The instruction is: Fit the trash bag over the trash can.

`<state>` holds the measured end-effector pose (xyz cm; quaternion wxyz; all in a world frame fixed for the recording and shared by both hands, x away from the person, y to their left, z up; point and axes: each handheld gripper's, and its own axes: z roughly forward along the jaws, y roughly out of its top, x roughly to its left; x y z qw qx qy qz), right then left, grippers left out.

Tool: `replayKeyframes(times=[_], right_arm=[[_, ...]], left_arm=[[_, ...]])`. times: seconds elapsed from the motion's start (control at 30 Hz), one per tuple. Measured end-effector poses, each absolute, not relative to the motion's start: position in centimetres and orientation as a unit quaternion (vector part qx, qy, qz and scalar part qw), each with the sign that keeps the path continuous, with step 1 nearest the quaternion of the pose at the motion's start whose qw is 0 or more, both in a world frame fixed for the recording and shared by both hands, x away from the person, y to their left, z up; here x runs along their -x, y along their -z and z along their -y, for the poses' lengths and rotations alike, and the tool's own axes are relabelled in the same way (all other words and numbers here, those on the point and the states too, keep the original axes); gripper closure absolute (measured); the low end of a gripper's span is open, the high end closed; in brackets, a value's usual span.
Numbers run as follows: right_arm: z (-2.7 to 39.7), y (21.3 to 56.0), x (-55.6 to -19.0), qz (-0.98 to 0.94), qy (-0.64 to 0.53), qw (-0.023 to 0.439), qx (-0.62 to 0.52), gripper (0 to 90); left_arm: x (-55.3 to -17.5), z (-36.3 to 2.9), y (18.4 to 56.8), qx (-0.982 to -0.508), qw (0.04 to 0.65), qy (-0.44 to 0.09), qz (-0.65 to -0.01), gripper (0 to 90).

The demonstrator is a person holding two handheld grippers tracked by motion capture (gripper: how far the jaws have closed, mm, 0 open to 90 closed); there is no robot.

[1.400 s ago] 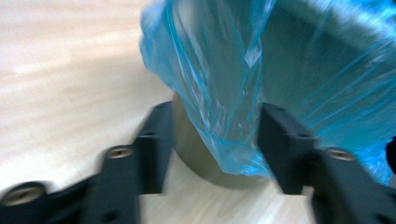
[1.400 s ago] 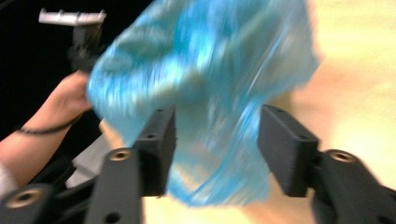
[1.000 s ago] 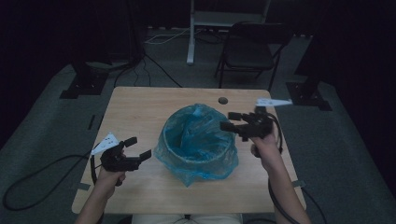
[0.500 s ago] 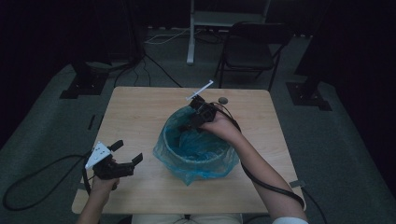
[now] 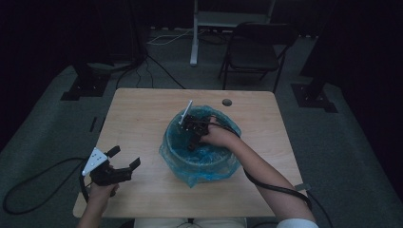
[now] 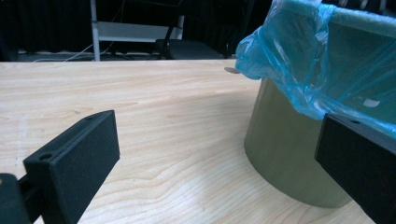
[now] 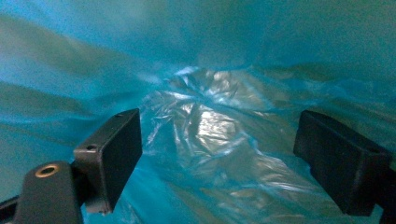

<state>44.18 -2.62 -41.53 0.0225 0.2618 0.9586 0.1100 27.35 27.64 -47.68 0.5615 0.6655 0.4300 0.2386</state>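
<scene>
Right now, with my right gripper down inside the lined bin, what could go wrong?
The right gripper is open deep in the blue bag, with crumpled plastic between the jaws; closing could pinch or tear the thin liner, or drag it off the rim when you lift. The bin stands free on the table, and the open left gripper is apart from it, so a pull might tip or slide it.

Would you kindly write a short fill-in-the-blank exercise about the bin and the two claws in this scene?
1. The bin is lined with a ____ plastic bag.
2. The right claw reaches ____ the bin.
3. The left claw hovers over the ____ table, beside the bin.
4. Both claws have their jaws ____.

Missing words: blue; into; wooden; open
</scene>
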Motion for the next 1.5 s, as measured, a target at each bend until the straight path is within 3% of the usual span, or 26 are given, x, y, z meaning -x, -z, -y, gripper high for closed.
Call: replayKeyframes(times=[0.23, 0.37, 0.57, 0.63, 0.77, 0.97, 1.5], right_arm=[[4.3, 36.5, -43.4, -0.94, -0.212, 0.017, -0.267, 15.8], [6.0, 35.0, -42.7, -0.926, -0.264, -0.005, -0.269, 15.8], [9.6, 33.6, -40.9, -0.888, -0.371, 0.01, -0.272, 15.8], [10.5, 33.5, -40.5, -0.87, -0.403, 0.024, -0.282, 15.8], [12.2, 33.8, -39.5, -0.837, -0.444, 0.104, -0.302, 15.8], [13.8, 35.0, -38.2, -0.812, -0.495, 0.132, -0.281, 15.9], [17.9, 36.0, -37.3, -0.78, -0.535, 0.134, -0.295, 15.8]], left_arm=[[-26.9, -28.4, 47.9, -0.671, 0.549, -0.24, -0.436, 0.6], [-26.4, -29.1, 48.2, -0.675, 0.538, -0.242, -0.443, 0.6], [-25.7, -30.4, 49.2, -0.671, 0.526, -0.245, -0.46, 0.6], [-25.6, -30.8, 49.5, -0.671, 0.521, -0.244, -0.468, 0.7], [-25.5, -31.1, 50.0, -0.671, 0.5, -0.251, -0.487, 0.7], [-25.5, -30.8, 50.7, -0.683, 0.496, -0.228, -0.486, 0.7], [-25.6, -30.4, 50.7, -0.687, 0.495, -0.228, -0.481, 0.7]])
